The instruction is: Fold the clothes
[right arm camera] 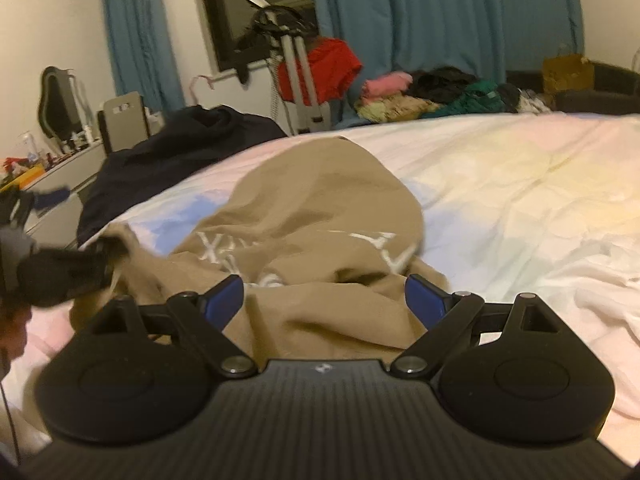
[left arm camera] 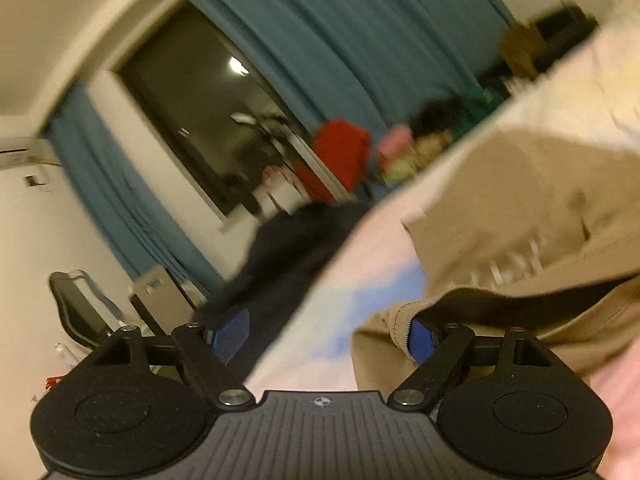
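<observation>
A tan sweatshirt (right arm camera: pixel 320 208) with white lettering lies crumpled on the pale bed sheet (right arm camera: pixel 520 200). My right gripper (right arm camera: pixel 324 300) hovers over its near edge, open, with cloth lying between the blue pads but not pinched. In the left wrist view the picture is tilted. There my left gripper (left arm camera: pixel 326 336) stands open, and the sweatshirt's (left arm camera: pixel 520 208) ribbed cuff (left arm camera: pixel 400 320) rests against the right pad only. The right wrist view shows the left gripper (right arm camera: pixel 76 232) blurred at the left edge, beside the sweatshirt's bunched corner.
A dark navy garment (right arm camera: pixel 180 148) lies at the bed's left edge. Beyond the bed are a pile of mixed clothes (right arm camera: pixel 432 92) and a red garment (right arm camera: pixel 320 68) on a rack. A cluttered desk (right arm camera: pixel 60 172) and a chair stand at the left, with blue curtains behind.
</observation>
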### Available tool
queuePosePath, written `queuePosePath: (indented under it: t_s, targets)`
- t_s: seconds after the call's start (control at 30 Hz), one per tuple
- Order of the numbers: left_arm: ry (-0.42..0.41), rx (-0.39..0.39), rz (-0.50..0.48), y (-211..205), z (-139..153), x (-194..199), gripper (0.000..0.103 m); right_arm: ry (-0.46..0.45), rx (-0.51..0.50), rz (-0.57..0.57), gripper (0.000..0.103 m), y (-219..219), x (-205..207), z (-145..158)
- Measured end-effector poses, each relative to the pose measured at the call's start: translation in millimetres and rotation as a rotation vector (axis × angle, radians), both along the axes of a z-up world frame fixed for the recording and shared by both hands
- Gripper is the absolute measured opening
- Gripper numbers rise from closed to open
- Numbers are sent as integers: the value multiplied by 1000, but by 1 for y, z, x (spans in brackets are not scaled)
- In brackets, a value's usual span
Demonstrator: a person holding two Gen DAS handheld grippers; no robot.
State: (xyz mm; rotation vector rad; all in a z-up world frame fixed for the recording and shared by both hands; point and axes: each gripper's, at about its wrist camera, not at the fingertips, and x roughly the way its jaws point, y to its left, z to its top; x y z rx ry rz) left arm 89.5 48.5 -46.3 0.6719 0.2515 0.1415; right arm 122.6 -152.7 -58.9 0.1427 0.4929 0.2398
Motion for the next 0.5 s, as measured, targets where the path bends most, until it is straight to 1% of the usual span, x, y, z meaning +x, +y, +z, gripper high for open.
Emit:
queuePosePath:
  t_s: [0.17, 0.27, 0.37, 0.43, 0.5]
  targets:
    - [-168, -82, -69, -11, 27, -42, 87, -119, -41, 126, 89, 32, -12, 1]
    - [-232, -142, -92, -18, 40, -65, 88, -170, -78, 164, 89, 50, -15, 1]
    - [-273, -190, -104, -24, 53, -81, 88, -192, -76, 107, 89, 53, -12, 1]
    - [-287, -205, -107, -27, 56, -87, 88, -183, -35, 35, 89, 40, -10, 3]
    - [-279, -212, -107, -29, 57, -90, 88, -173, 19, -35, 89, 25, -10, 6]
